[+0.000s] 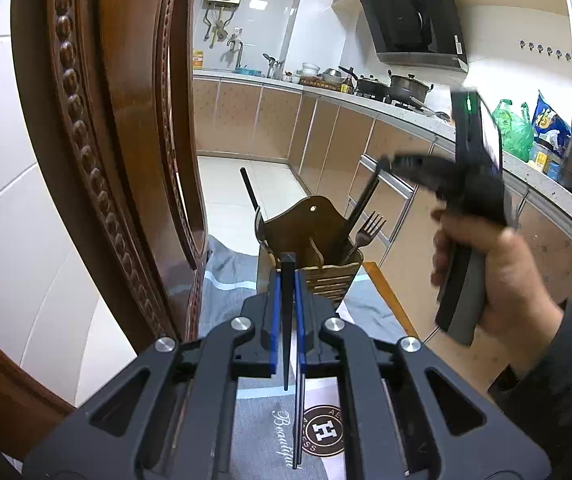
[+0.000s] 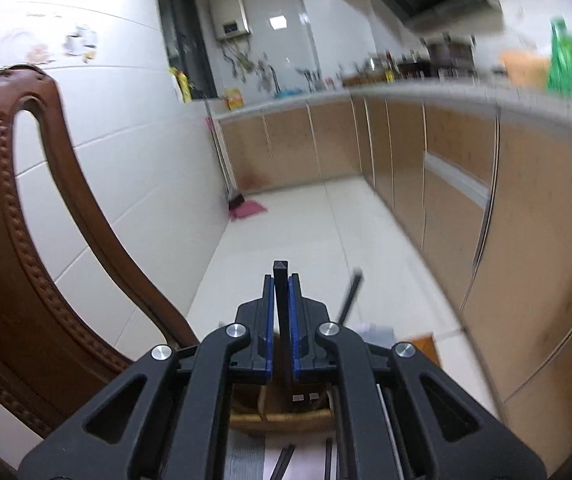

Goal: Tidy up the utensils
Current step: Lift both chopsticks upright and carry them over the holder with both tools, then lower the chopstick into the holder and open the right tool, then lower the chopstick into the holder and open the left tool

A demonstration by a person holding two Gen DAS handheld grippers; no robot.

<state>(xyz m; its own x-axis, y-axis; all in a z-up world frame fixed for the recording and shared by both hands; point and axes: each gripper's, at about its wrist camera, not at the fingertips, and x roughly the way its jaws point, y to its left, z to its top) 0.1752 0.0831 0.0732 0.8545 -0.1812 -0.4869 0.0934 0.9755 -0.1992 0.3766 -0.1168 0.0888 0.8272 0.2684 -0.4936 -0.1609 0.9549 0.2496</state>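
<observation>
My left gripper [image 1: 288, 280] is shut on a black chopstick [image 1: 287, 320] and holds it upright over the grey cloth [image 1: 230, 276], just in front of a wooden utensil holder [image 1: 318, 248]. The holder has a fork [image 1: 368, 232] and black chopsticks [image 1: 356, 216] in it. Another black chopstick [image 1: 299, 412] lies on the cloth below. My right gripper [image 2: 281, 300] is shut on a black chopstick [image 2: 283, 320] and hovers above the holder [image 2: 282, 412]. In the left wrist view the right gripper [image 1: 410, 168] is up at the right, over the holder.
A carved wooden chair back [image 1: 126, 120] stands close on the left. The wooden table edge [image 1: 386, 292] runs to the right of the holder. Kitchen cabinets and a counter [image 1: 406, 120] with pots lie beyond. More chopsticks [image 2: 282, 464] lie on the cloth below.
</observation>
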